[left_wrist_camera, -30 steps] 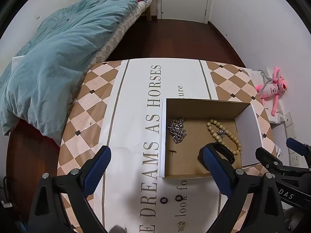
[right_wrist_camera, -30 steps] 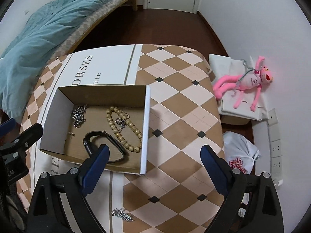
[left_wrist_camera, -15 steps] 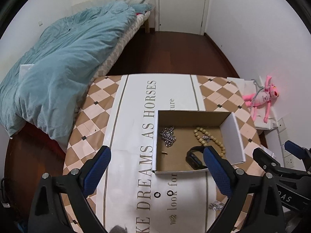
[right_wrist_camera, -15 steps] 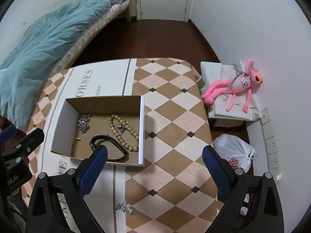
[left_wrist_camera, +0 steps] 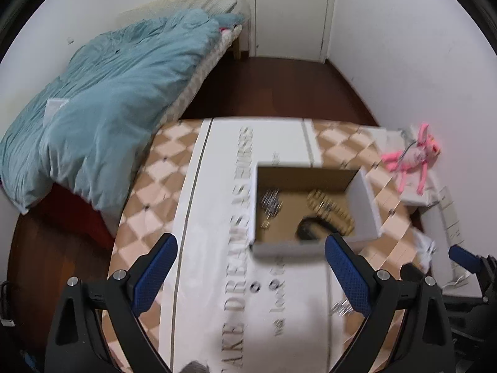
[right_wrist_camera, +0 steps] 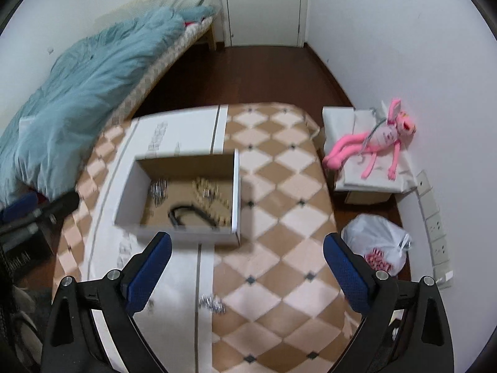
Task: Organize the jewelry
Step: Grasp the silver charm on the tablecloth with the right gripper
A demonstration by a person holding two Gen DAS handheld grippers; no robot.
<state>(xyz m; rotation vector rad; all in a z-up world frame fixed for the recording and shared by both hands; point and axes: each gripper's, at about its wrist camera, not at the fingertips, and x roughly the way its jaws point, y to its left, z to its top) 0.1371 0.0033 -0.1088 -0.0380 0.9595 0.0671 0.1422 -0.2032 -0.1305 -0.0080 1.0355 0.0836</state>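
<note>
Both views are smeared by motion, so the pieces in the cardboard box (right_wrist_camera: 186, 199) are hard to make out: a silver chain (right_wrist_camera: 158, 190) on its left, a string of tan beads (right_wrist_camera: 214, 199) on its right, and a black band (right_wrist_camera: 186, 214) near the front wall. In the left wrist view the right finger (left_wrist_camera: 348, 270) covers the box's near right corner. Two small dark rings (left_wrist_camera: 264, 286) and a silver cluster (right_wrist_camera: 212, 304) lie on the tablecloth (right_wrist_camera: 279, 217) outside the box, the cluster partly hidden in the left view. The left gripper (left_wrist_camera: 251, 276) is spread wide and holds nothing. The right gripper (right_wrist_camera: 248, 273) is likewise wide open and empty, above the cloth, touching nothing.
</note>
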